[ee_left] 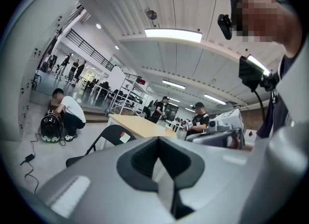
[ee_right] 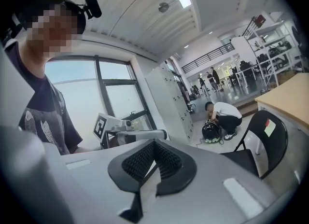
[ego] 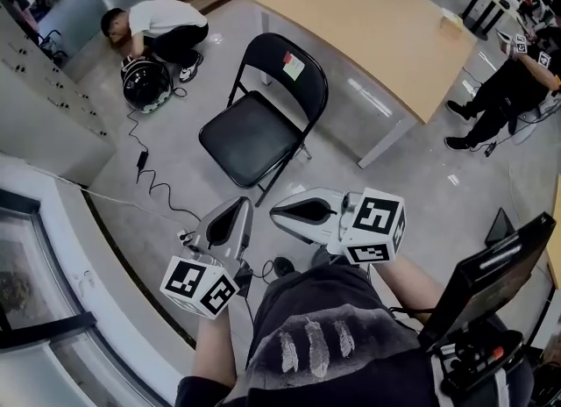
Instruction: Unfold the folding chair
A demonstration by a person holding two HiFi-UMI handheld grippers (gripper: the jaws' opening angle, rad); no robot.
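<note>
Big open workshop hall, grey polished floor (ego: 421, 195) fills most of the head view. Lower centre: left gripper (ego: 235, 212), grey shell, jaws pressed together, nothing between them; its own view confirms pads meet and hold nothing. Just beside it on the right, the right gripper (ego: 280, 212), same build, jaws also fully closed and empty. Both point up-frame toward the task object but are well apart from it, no contact. Black metal folding chair (ego: 259, 133) sits above centre of the frame, standing on its legs, seat panel down and flat, backrest up, with a pale sticker (ego: 294, 66) on the backrest. Looks fully unfolded, so the task reads as done, or close to it; nothing left that I can see except maybe a check that the seat is locked flat, and the frame joints are too small to tell. Behind the chair, upper right: light wooden table (ego: 377, 28). Upper left: crouching person (ego: 162, 32) over a black round helmet-like object (ego: 146, 83), with a black cable (ego: 149, 177) trailing down-frame across the floor. Far right edge: seated person (ego: 508, 89) in dark clothes. Left edge: grey lockers (ego: 35, 107).
</note>
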